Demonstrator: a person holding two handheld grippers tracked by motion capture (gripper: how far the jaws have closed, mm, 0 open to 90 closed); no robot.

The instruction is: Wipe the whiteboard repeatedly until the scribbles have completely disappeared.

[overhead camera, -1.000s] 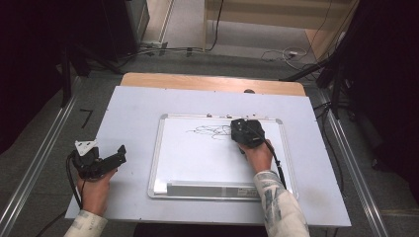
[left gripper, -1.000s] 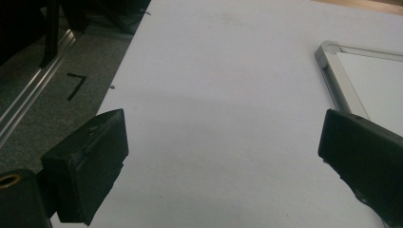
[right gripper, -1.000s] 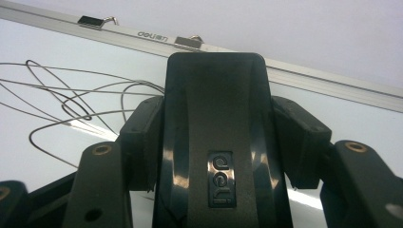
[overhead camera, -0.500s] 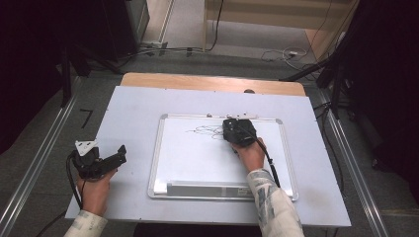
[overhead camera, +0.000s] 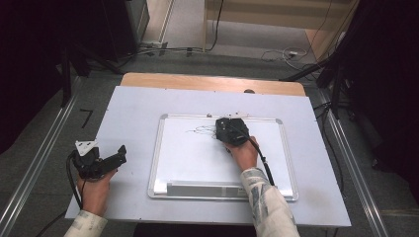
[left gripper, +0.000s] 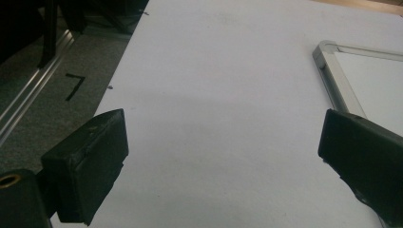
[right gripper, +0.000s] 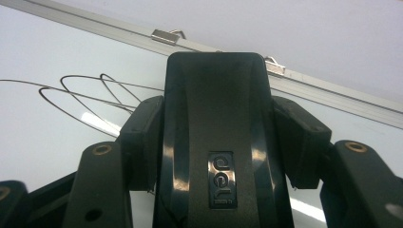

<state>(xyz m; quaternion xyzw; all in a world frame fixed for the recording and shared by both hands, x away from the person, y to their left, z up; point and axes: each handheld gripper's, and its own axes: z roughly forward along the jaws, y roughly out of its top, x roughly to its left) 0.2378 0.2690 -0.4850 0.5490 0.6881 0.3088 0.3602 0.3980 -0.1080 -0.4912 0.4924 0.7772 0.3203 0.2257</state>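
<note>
Jaws of the right gripper clamp a black eraser on the whiteboard.

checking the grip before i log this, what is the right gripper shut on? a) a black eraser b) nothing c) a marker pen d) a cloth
a: in the right gripper view the right gripper has its jaws pressed on both sides of a black eraser, which sits over the pen scribbles on the whiteboard.
</note>
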